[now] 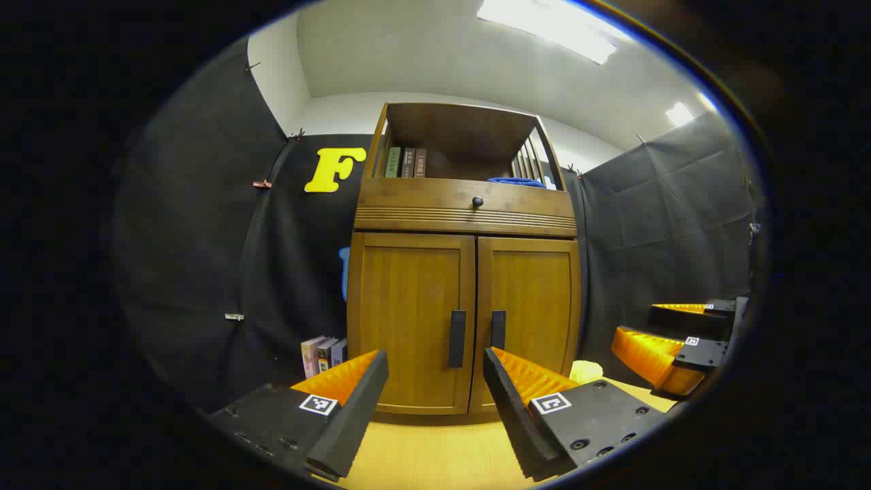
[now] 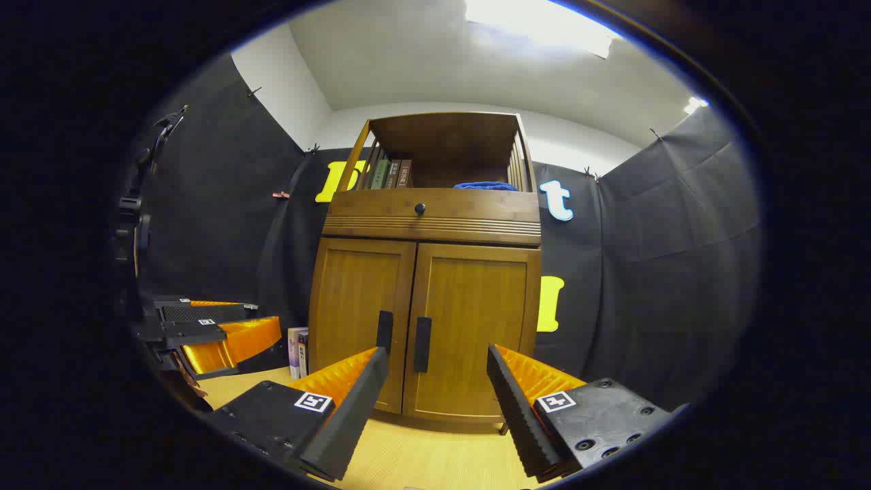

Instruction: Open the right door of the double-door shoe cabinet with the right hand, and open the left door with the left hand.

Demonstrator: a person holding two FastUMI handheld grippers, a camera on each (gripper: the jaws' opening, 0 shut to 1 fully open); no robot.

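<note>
Currently both brown wooden cabinet doors [image 2: 469, 327] sitting closed ahead on desk. Right gripper [image 2: 435, 401] and left gripper [image 1: 435, 401] hovering, jaws wide, empty. Advise centring right black vertical handle [image 2: 422, 344] between jaws before closing.

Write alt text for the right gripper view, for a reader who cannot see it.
A wooden shoe cabinet stands ahead with both doors closed, the right door's black handle beside the left door's handle at the centre seam. The right tool is open in the foreground, short of the doors; the left tool shows at the left edge.
</note>
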